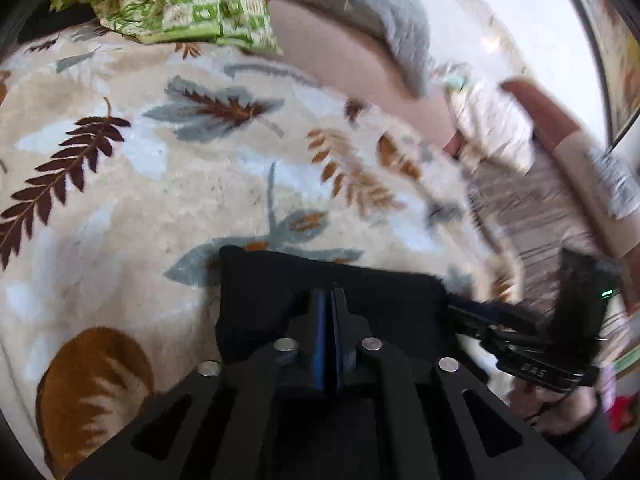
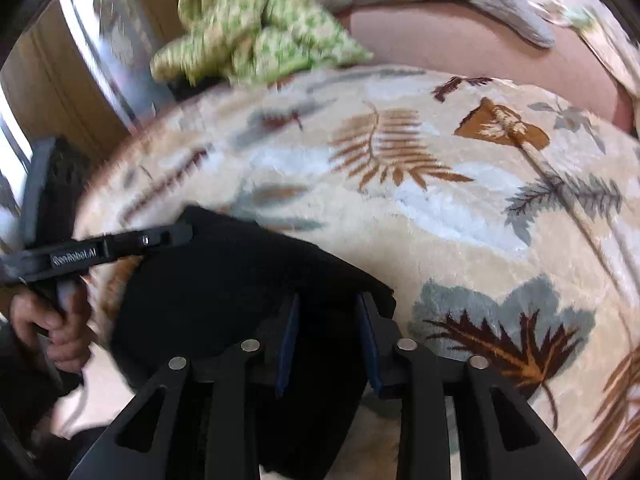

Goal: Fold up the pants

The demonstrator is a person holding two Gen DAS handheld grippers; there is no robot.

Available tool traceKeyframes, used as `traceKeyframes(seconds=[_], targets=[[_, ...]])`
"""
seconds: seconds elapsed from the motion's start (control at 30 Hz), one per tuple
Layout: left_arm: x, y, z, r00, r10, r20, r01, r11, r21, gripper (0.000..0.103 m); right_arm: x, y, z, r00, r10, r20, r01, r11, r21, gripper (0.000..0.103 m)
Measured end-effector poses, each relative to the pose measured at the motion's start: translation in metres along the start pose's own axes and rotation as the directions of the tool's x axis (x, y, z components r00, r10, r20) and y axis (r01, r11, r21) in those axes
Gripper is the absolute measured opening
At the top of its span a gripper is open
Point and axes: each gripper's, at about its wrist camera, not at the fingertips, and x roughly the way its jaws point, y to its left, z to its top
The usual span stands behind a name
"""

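Left hand-held gripper point(image 1: 329, 300): fingers pressed together, pinching edge of the black soft-fabric pants point(image 1: 280, 284). Right hand-held gripper point(image 2: 328, 304): fingers spread approx halfway, black fabric between and under them, not clamped. Pants lay bunched on the cream leaf-patterned fleece blanket point(image 1: 160, 184) covering the bed, w/ a crumpled green-and-cream patterned cloth point(image 1: 180, 0) at the far edge.

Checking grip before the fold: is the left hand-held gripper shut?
Shut: the left hand-held gripper has its blue pads pressed together, apparently pinching the black pants.
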Motion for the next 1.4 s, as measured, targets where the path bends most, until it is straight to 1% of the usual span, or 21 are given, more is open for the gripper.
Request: traceKeyframes(seconds=[0.07, 0.1, 0.27, 0.33, 0.37, 0.4, 0.47, 0.53, 0.57, 0.63, 0.67, 0.77, 0.83, 0.93, 1.0, 1.1, 1.13, 1.2, 1.3, 1.33, 1.4], targets=[[-0.026, 0.008, -0.002, 0.998, -0.015, 0.058, 0.017, 1.0, -0.025, 0.041, -0.017, -0.01, -0.008, 0.999, 0.017, 0.04, -0.02, 0.998, 0.061, 0.037], [-0.036, 0.013, -0.007, 0.996, -0.011, 0.085, 0.015, 0.999, -0.038, 0.046, -0.02, -0.013, -0.013, 0.999, 0.015, 0.033, -0.018, 0.997, 0.076, 0.039], [-0.04, 0.039, -0.032, 0.999, -0.024, 0.031, 0.027, 0.994, -0.107, 0.046, -0.01, -0.023, -0.029, 0.996, 0.053, -0.067, -0.046, 0.994, 0.102, 0.04], [-0.029, 0.048, -0.039, 0.999, -0.05, -0.011, 0.048, 0.987, -0.151, 0.046, -0.006, -0.03, -0.032, 0.993, 0.108, -0.054, -0.099, 0.983, 0.156, 0.047], [-0.025, 0.053, -0.042, 0.997, -0.08, -0.019, 0.075, 0.98, -0.182, 0.047, -0.003, -0.035, -0.034, 0.989, 0.136, -0.052, -0.124, 0.974, 0.19, 0.054], [-0.021, 0.058, -0.043, 0.993, -0.113, -0.023, 0.105, 0.971, -0.213, 0.047, 0.003, -0.041, -0.036, 0.983, 0.173, -0.054, -0.156, 0.959, 0.236, 0.057], [-0.019, 0.065, -0.042, 0.992, -0.129, -0.013, 0.122, 0.961, -0.247, 0.049, 0.014, -0.054, -0.043, 0.958, 0.285, -0.03, -0.256, 0.897, 0.359, 0.058], [-0.018, 0.07, -0.039, 0.991, -0.134, -0.012, 0.126, 0.959, -0.255, 0.044, 0.02, -0.056, -0.045, 0.931, 0.365, -0.01, -0.332, 0.857, 0.395, 0.058], [-0.017, 0.071, -0.038, 0.991, -0.13, -0.013, 0.122, 0.96, -0.254, 0.034, 0.021, -0.053, -0.045, 0.926, 0.378, -0.012, -0.344, 0.856, 0.386, 0.054], [-0.019, 0.066, -0.036, 0.995, -0.101, -0.021, 0.093, 0.968, -0.232, 0.028, 0.02, -0.052, -0.044, 0.925, 0.38, -0.016, -0.347, 0.859, 0.375, 0.038], [-0.02, 0.061, -0.033, 0.996, -0.083, -0.021, 0.076, 0.974, -0.215, 0.026, 0.017, -0.054, -0.042, 0.926, 0.377, -0.009, -0.346, 0.86, 0.374, 0.032], [-0.018, 0.032, -0.018, 0.999, -0.039, -0.009, 0.037, 0.991, -0.13, 0.025, -0.004, -0.056, -0.031, 0.94, 0.334, 0.067, -0.336, 0.879, 0.337, 0.03], [-0.013, 0.016, -0.002, 0.999, -0.041, 0.007, 0.041, 0.994, -0.1, 0.025, -0.023, -0.059, -0.019, 0.953, 0.273, 0.129, -0.3, 0.904, 0.303, 0.03], [0.009, -0.004, 0.022, 0.998, -0.059, 0.009, 0.06, 0.997, -0.057, 0.025, -0.036, -0.08, -0.005, 0.958, 0.204, 0.201, -0.263, 0.904, 0.337, 0.03], [0.034, -0.008, 0.032, 0.999, -0.029, -0.023, 0.028, 0.999, -0.046, 0.026, -0.028, -0.096, -0.002, 0.968, 0.163, 0.191, -0.226, 0.898, 0.377, 0.032], [0.073, -0.001, 0.031, 0.993, 0.062, -0.096, -0.065, 0.998, -0.025, 0.036, 0.001, -0.109, -0.006, 0.99, 0.119, 0.078, -0.141, 0.884, 0.445, 0.035], [0.073, -0.001, 0.033, 0.995, 0.057, -0.079, -0.059, 0.998, -0.027, 0.042, 0.002, -0.111, -0.007, 0.99, 0.12, 0.076, -0.141, 0.881, 0.452, 0.036], [0.063, -0.002, 0.034, 0.998, 0.043, -0.049, -0.045, 0.999, -0.023, 0.041, -0.008, -0.11, -0.005, 0.989, 0.111, 0.095, -0.143, 0.878, 0.456, 0.036], [0.029, -0.008, 0.029, 0.999, 0.028, 0.044, -0.029, 0.999, 0.019, 0.04, -0.042, -0.1, -0.003, 0.984, 0.035, 0.176, -0.104, 0.909, 0.404, 0.036], [0.015, -0.011, 0.023, 0.997, -0.016, 0.079, 0.013, 0.999, 0.044, 0.04, -0.056, -0.092, -0.004, 0.979, 0.003, 0.205, -0.081, 0.926, 0.369, 0.036], [-0.004, -0.023, 0.004, 0.99, -0.107, 0.089, 0.096, 0.988, 0.118, 0.038, -0.075, -0.077, -0.005, 0.968, -0.021, 0.251, -0.052, 0.958, 0.283, 0.036]])
